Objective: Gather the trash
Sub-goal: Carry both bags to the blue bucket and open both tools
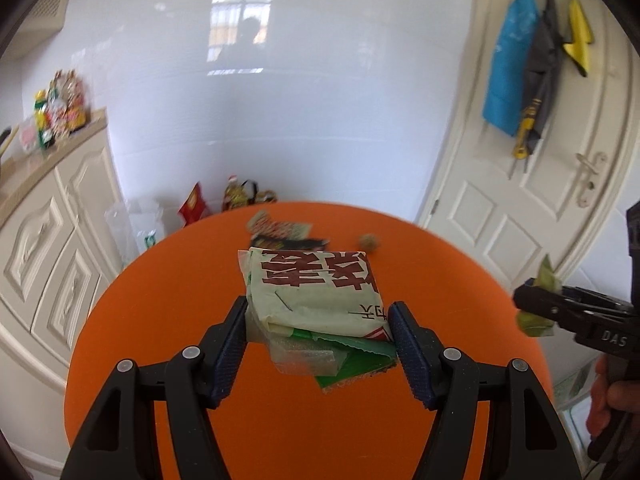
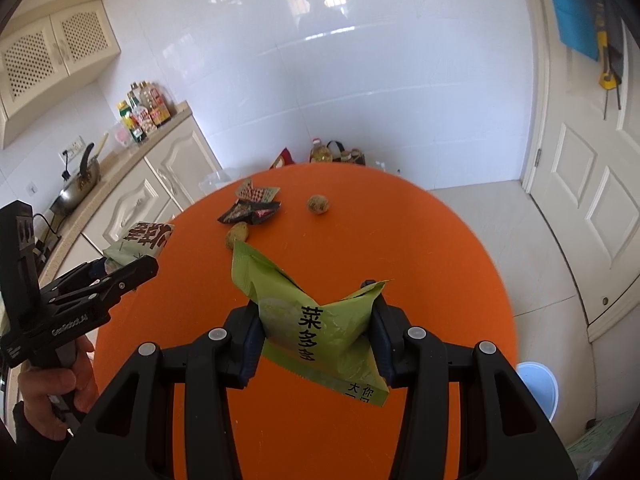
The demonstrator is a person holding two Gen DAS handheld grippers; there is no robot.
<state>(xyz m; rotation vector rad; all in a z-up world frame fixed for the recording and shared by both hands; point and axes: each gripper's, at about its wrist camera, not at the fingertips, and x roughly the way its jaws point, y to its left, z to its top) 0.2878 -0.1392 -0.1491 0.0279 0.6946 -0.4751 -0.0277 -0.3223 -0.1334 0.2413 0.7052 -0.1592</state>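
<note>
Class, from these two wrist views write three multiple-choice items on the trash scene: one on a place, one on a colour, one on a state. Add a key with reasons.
1. Where does the brown ball lie?
A. on the table
B. on the counter
C. in a gripper

2. What colour is the packet in the right gripper?
A. red
B. green
C. blue

3. How is the left gripper?
A. open, holding nothing
B. shut on the wrapper stack
C. out of view

Key: 1 A, it rests on the orange top; 2 B, light green with black characters; 3 B, both pads press the stack's sides.
</note>
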